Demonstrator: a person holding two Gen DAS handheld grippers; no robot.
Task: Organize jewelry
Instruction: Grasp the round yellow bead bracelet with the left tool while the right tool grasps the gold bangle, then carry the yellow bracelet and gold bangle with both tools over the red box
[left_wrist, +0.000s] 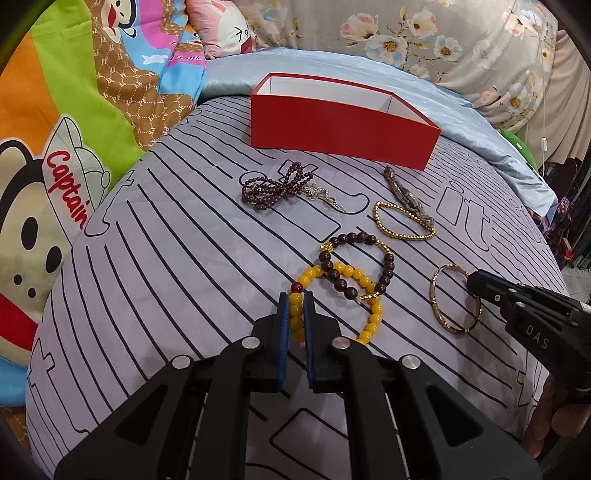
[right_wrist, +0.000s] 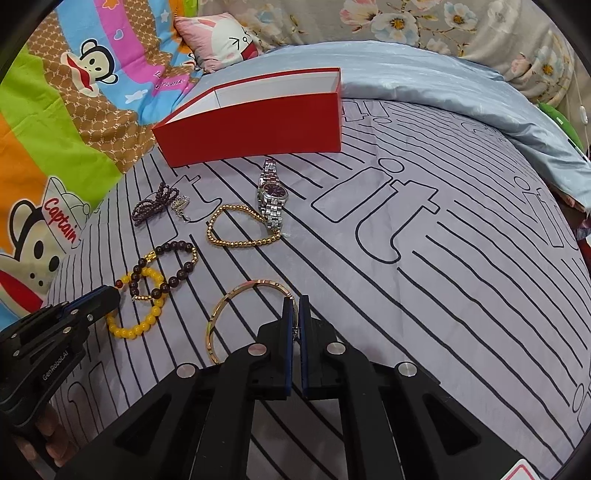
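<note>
On a grey striped bedsheet before a red box, jewelry lies scattered. The left gripper pinches the yellow bead bracelet narrowly; the right gripper clamps the gold bangle.

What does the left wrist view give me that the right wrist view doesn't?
Left only: the left gripper with its fingers closed on the yellow bead bracelet. Right only: the watch face-up, and the right gripper pinching the gold bangle. Both: the red box, the gold bead bracelet, and the dark bead bracelet.
</note>
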